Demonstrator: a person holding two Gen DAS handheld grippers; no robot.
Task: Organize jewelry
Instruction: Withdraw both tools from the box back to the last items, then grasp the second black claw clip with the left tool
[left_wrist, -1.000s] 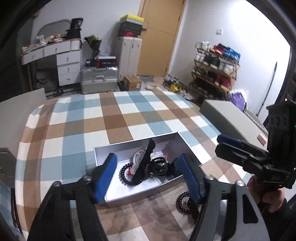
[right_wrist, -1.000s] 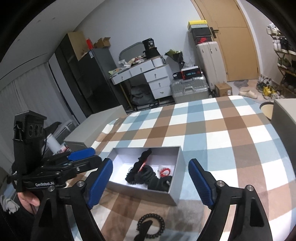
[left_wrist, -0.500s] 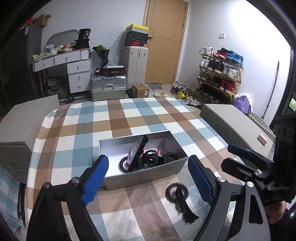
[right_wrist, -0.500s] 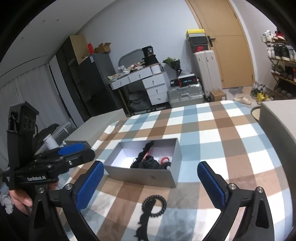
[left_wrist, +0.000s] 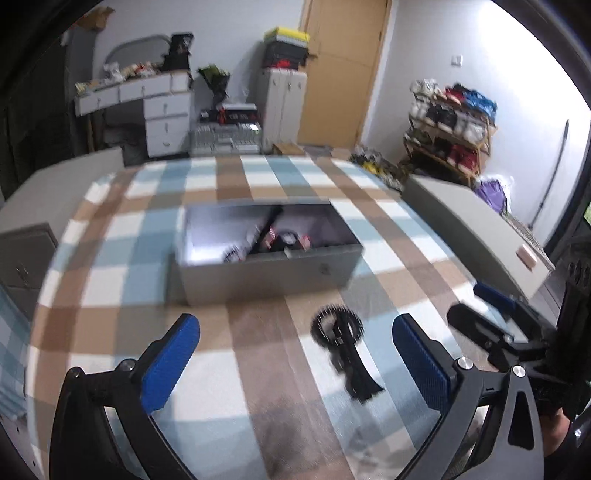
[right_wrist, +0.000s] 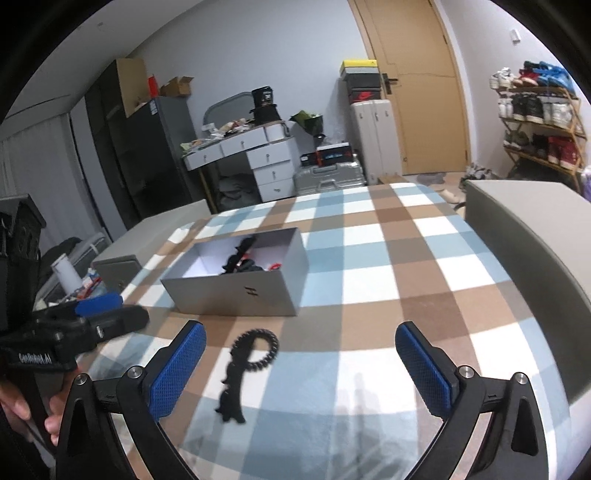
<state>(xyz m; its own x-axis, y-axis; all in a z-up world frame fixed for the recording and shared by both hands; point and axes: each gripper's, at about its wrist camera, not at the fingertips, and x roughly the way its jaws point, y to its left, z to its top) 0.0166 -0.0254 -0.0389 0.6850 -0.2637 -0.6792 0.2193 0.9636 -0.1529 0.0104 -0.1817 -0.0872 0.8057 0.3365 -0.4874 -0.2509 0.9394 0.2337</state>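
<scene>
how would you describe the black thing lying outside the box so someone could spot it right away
On the checked tablecloth stands an open grey box. In front of its near wall lies a black spiral hair tie with a black clip through it, the only item lying outside the box.

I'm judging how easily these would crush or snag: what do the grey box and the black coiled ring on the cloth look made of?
The grey box looks like matte paperboard: flat thin walls, sharp folded corners, dull sheen. The black coiled ring looks like springy plastic spiral, judging by its even ribbed loops; blur leaves it uncertain. The checked tablecloth seems woven fabric.
</scene>
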